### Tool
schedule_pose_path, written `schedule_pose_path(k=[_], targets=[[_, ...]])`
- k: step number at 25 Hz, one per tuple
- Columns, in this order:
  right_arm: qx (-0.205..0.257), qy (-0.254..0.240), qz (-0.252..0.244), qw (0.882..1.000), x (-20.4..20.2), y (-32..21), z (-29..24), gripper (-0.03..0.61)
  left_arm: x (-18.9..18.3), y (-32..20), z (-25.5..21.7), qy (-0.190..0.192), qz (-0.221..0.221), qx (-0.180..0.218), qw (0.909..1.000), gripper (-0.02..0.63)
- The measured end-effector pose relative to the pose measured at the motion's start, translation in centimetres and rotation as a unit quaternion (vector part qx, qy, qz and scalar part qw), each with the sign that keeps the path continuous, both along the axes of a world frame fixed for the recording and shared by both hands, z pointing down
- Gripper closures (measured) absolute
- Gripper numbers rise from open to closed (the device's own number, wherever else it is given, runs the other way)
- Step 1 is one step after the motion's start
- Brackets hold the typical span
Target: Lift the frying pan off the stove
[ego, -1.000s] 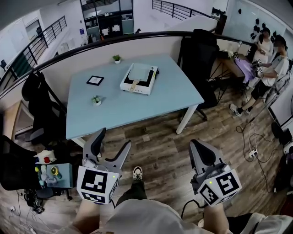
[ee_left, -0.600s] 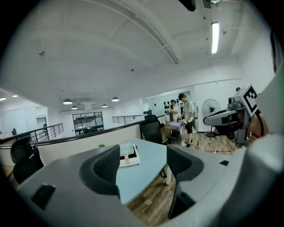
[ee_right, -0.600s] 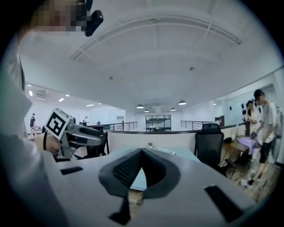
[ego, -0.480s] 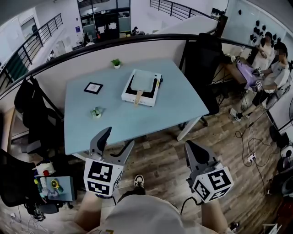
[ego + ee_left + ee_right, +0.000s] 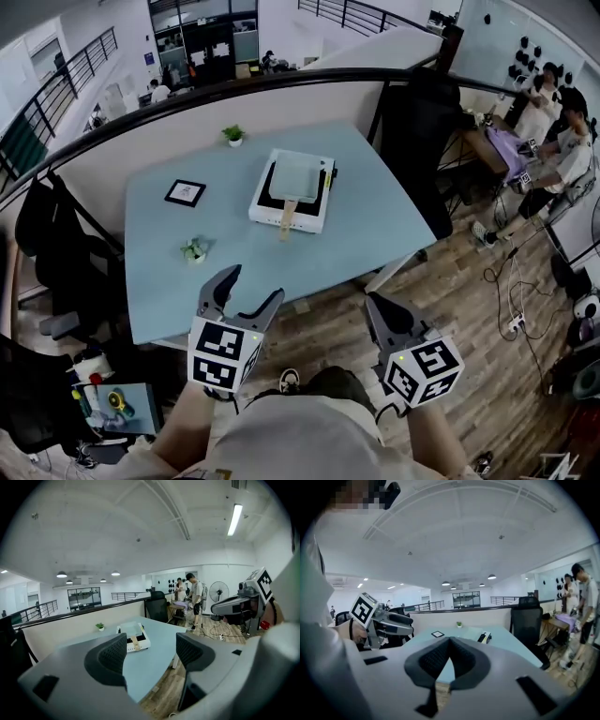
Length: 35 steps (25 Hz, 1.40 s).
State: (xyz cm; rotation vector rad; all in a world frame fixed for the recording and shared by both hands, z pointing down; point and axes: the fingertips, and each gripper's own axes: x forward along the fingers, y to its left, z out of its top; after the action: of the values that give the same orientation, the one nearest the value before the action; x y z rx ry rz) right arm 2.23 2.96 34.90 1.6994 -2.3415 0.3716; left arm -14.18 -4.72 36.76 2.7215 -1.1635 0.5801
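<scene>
A square pale frying pan (image 5: 295, 175) with a wooden handle (image 5: 286, 215) sits on a white portable stove (image 5: 315, 214) at the far middle of the light blue table (image 5: 375, 216). My left gripper (image 5: 251, 287) is open and empty, held in the air at the table's near edge, well short of the stove. My right gripper (image 5: 378, 309) is shut with nothing in it, over the wooden floor beside the table. The left gripper view looks between its open pads (image 5: 111, 656) at the stove (image 5: 134, 642) and pan (image 5: 131, 629). In the right gripper view its jaws (image 5: 448, 660) are pressed together, with the stove (image 5: 484, 637) far off.
A black picture frame (image 5: 185, 193) and two small potted plants (image 5: 232, 135) (image 5: 194, 249) stand on the table. Black office chairs (image 5: 417, 122) (image 5: 56, 244) flank it. People (image 5: 553, 122) sit at the right, and cables (image 5: 516, 281) lie on the floor.
The whole view has moved toward the table. Both grippers have come closer to its near edge, the left one now over it. Jaw states are unchanged.
</scene>
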Motion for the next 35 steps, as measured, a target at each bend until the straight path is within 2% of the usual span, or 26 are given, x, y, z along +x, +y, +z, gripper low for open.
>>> schedule_pose_path(k=[7, 16, 24, 29, 33, 35], targets=[[-0.023, -0.003, 0.003, 1.000, 1.3, -4.4, 2.8, 0.575, 1.3, -4.7, 3.0, -0.013, 0.005, -0.027, 0.9995, 0.284], [-0.048, -0.010, -0.015, 0.999, 4.9, -12.1, 5.0, 0.575, 5.1, -11.3, 5.1, -0.031, 0.004, -0.051, 0.9982, 0.284], [-0.075, -0.019, -0.059, 0.995, 8.3, -20.6, 7.3, 0.575, 8.3, -18.3, 7.9, -0.050, -0.028, -0.094, 0.9939, 0.282], [-0.097, -0.026, -0.098, 0.990, 10.1, -25.5, 9.2, 0.575, 9.3, -21.9, 10.1, -0.076, -0.061, -0.131, 0.9866, 0.281], [-0.115, -0.029, -0.123, 0.985, 11.8, -28.4, 10.9, 0.575, 10.4, -24.7, 11.7, -0.060, -0.092, -0.153, 0.9821, 0.302], [-0.123, -0.032, -0.136, 0.983, 12.3, -29.4, 11.8, 0.575, 10.8, -25.7, 12.9, -0.076, -0.097, -0.166, 0.9784, 0.302]])
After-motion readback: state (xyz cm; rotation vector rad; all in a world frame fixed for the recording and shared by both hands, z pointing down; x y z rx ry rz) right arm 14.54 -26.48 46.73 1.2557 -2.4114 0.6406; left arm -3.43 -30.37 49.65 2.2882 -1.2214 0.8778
